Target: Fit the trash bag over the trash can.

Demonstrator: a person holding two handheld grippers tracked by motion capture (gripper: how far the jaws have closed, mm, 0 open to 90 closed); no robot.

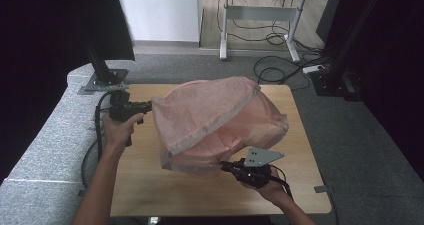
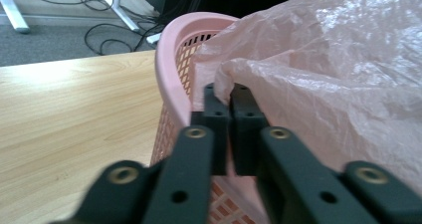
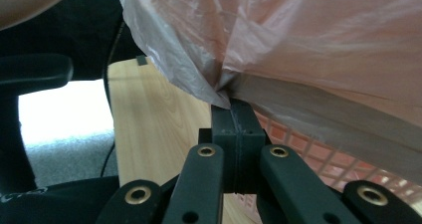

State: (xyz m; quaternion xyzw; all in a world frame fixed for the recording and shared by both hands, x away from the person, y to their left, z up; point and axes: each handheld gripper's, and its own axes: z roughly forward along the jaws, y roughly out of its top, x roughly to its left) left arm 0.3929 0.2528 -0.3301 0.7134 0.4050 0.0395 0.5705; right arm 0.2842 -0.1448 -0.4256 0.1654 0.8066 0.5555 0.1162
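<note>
Tongs, two [image 1: 150, 106] [image 1: 223, 166], pinch one pink bag [image 1: 210, 112] over one basket [image 2: 171, 59].

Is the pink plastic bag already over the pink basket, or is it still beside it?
Over it: the bag drapes over the basket, and both grippers pinch its film.

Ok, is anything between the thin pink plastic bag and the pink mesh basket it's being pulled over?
Nothing visible. The thin pink plastic bag drapes straight over the pink mesh basket. Left gripper and right gripper both pinch its edge at the rim.
</note>
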